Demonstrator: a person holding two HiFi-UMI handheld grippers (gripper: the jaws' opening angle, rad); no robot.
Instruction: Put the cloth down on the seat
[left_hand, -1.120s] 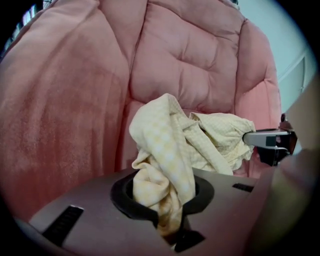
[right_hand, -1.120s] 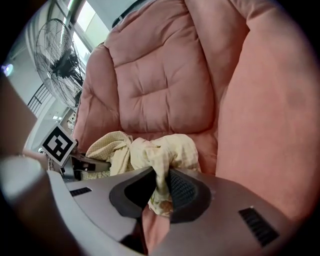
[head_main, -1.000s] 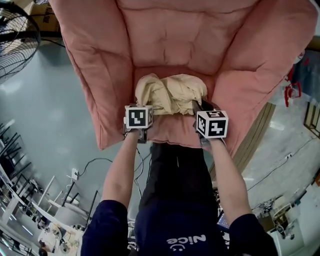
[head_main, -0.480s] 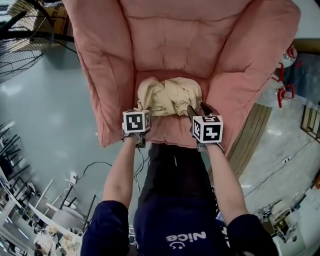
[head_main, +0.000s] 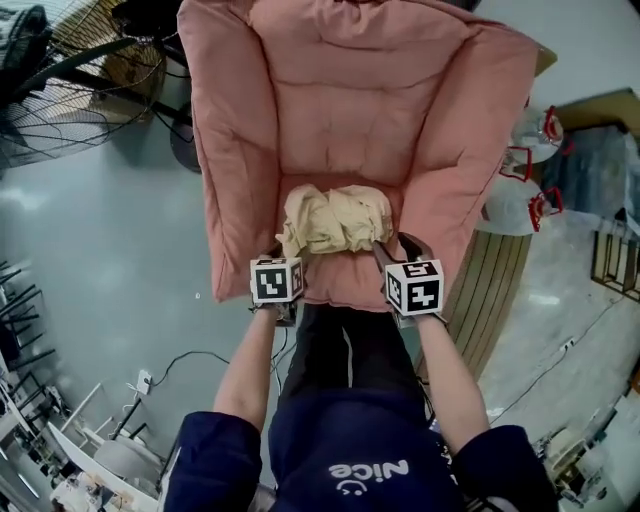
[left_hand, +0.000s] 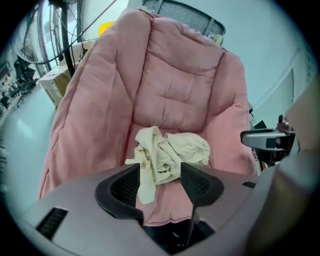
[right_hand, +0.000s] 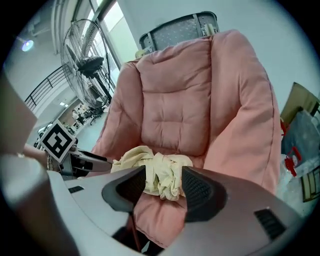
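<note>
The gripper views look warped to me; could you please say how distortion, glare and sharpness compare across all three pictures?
Head view: mild wide-angle bowing, even light, a pale sheen on the floor, cloth crisp. Left gripper view: strong fisheye, black corners, the chair bulging, cloth sharp. Right gripper view: same fisheye; windows near the fan are washed out.

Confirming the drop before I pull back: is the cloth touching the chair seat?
Touching. The left gripper view shows the cloth slumped on the pink seat, with no jaw holding it.
</note>
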